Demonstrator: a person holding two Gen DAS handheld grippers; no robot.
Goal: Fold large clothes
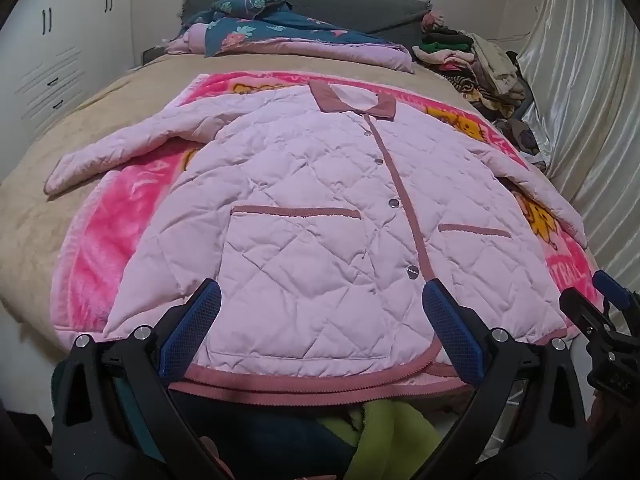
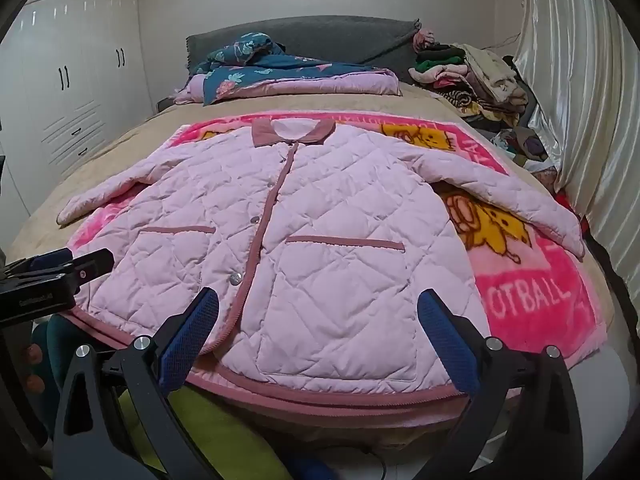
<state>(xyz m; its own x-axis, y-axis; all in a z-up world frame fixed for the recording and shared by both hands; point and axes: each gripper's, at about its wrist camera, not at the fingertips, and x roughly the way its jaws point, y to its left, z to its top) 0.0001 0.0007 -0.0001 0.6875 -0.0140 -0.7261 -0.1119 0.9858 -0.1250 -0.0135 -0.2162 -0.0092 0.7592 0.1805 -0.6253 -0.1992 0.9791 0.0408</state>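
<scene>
One pink quilted jacket (image 1: 320,216) is spread flat and face-up on a pink blanket (image 1: 104,240) on the bed (image 1: 36,208), both sleeves out to the sides. Two trimmed pockets, and I count about five snap buttons down the front. Blanket text reads "OTBALL" in the right wrist view, so part of a longer word. Left tongs (image 1: 322,332) and right tongs (image 2: 318,334) are both spread wide, gripping nothing, hovering just over the jacket's bottom hem, which lies between the blue pads. One clothes pile (image 2: 472,72) sits at the far right of the bed.
</scene>
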